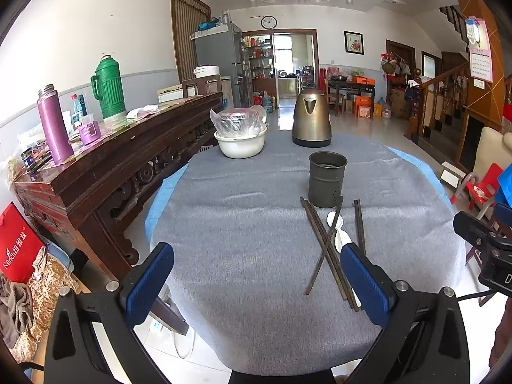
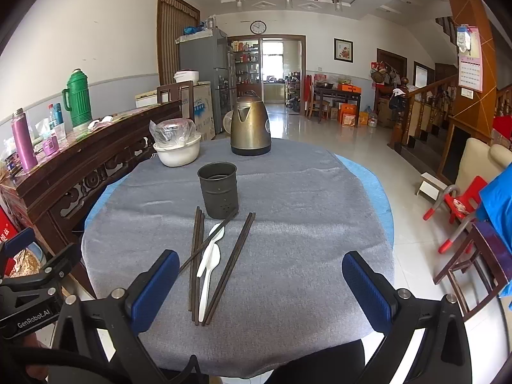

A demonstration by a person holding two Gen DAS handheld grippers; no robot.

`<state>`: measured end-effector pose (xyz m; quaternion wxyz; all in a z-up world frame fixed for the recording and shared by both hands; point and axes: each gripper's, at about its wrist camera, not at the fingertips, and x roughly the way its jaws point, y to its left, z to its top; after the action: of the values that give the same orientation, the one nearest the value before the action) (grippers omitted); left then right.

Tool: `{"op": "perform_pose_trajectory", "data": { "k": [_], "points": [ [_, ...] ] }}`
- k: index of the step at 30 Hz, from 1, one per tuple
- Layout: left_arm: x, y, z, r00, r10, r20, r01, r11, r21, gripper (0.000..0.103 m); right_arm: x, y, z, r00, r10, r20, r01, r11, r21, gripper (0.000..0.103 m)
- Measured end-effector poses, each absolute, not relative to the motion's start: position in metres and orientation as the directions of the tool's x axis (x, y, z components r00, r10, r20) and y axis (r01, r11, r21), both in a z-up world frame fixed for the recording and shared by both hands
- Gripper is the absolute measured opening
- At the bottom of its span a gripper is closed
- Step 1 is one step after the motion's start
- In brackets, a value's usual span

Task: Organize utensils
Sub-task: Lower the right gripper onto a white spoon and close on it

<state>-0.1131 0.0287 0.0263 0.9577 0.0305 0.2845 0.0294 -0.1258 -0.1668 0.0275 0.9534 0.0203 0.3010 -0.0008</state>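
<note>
Bright daylight fills both views; the far doorway [image 2: 272,54] is overexposed and the tiled floor [image 2: 323,134] glares. Shadows are soft. Fisheye bending curves the edges; corners go black.

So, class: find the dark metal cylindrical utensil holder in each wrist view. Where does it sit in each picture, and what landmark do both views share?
Left wrist view: the dark metal cylindrical utensil holder stands right of centre, upright on the grey tablecloth, just beyond the chopsticks.
Right wrist view: it stands left of centre, again behind the chopsticks.
Shared landmark: the bronze-coloured electric kettle stands behind it at the table's far edge.
</note>
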Motion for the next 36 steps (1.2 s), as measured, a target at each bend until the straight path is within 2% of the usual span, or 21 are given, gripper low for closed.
{"op": "perform_pose_trajectory", "data": {
  "k": [13,21,23,25,28,31,33,35,36],
  "points": [
    [-0.101,0.031,0.016,0.818,0.051,-0.573,-0.019,0.998,0.061,0.103,-0.113,-0.161,0.022,0.798,0.035,-0.601,-0.002,0.998,0.056,0.103],
    [-0.069,0.046,-0.015,0.742,0.014,-0.67,-0.009,1.0,0.011,0.103,-0.072,-0.165,-0.003,0.755,0.186,-0.629,-0.088,0.979,0.183,0.101],
    [-0.064,0.049,-0.024,0.722,0.015,-0.691,-0.016,1.0,0.004,0.103,-0.058,-0.164,-0.015,0.737,0.225,-0.638,-0.113,0.971,0.211,0.094],
    [-0.057,0.052,-0.034,0.701,0.015,-0.713,-0.024,1.0,-0.003,0.103,-0.043,-0.161,-0.028,0.71,0.265,-0.653,-0.135,0.961,0.243,0.072],
    [-0.048,0.055,-0.044,0.682,0.015,-0.731,-0.033,0.999,-0.011,0.103,-0.014,-0.16,-0.055,0.644,0.325,-0.693,-0.143,0.941,0.308,0.047],
    [-0.041,0.056,-0.049,0.677,0.02,-0.736,-0.04,0.999,-0.01,0.101,0.01,-0.156,-0.074,0.609,0.348,-0.713,-0.14,0.932,0.335,0.04],
    [-0.037,0.057,-0.051,0.673,0.014,-0.739,-0.035,0.999,-0.013,0.094,0.021,-0.151,-0.081,0.572,0.383,-0.725,-0.162,0.92,0.358,0.039],
    [-0.031,0.055,-0.054,0.665,0.003,-0.747,-0.026,1.0,-0.018,0.08,0.028,-0.146,-0.085,0.536,0.412,-0.736,-0.173,0.908,0.382,0.038],
    [-0.029,0.055,-0.055,0.661,-0.001,-0.75,-0.022,1.0,-0.021,0.077,0.035,-0.14,-0.089,0.509,0.434,-0.744,-0.183,0.899,0.399,0.035]
  ]
}}
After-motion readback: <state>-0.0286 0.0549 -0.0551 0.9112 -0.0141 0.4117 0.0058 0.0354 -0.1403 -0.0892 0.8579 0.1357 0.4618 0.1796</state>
